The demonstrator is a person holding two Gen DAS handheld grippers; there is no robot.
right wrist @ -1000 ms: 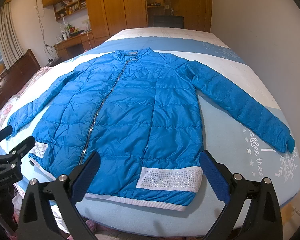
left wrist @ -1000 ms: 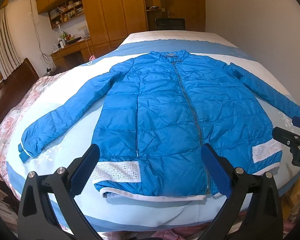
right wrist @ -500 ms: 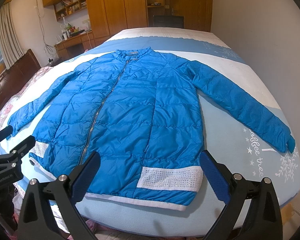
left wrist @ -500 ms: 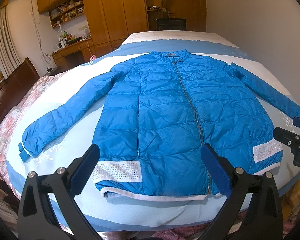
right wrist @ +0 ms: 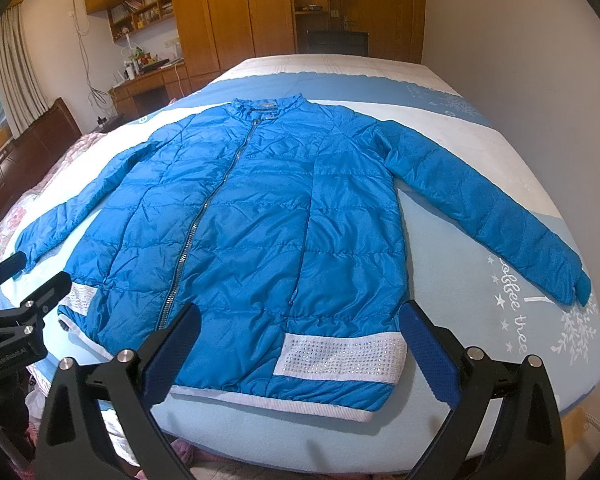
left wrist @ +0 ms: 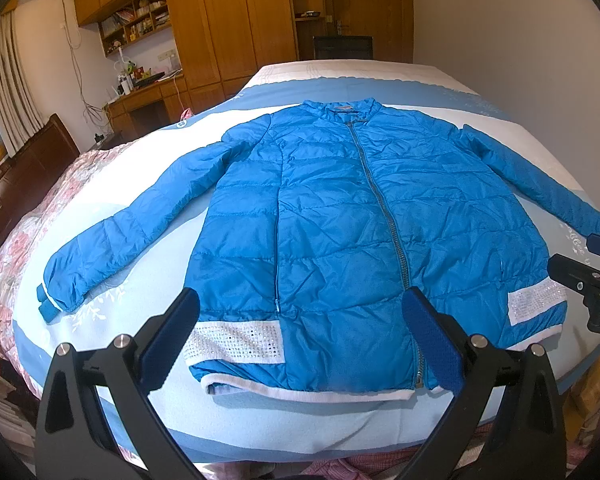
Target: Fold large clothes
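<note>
Jacket (left wrist: 340, 240) right cuff partly cut off

Tall wooden wardrobes (left wrist: 228, 20) line the far wall beside a cluttered desk (left wrist: 148, 92), curtained window (right wrist: 16, 64) left.

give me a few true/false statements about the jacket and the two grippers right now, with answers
1. The blue jacket lies face up and zipped on the bed. True.
2. The left gripper is clamped on the hem. False: its jaws stand wide open, holding nothing.
3. Both sleeves are folded across the chest. False: the left sleeve and right sleeve lie spread outward on the bed.
4. The right gripper is open near the hem. True.
5. The jacket has a white studded band near the hem. True.
</note>
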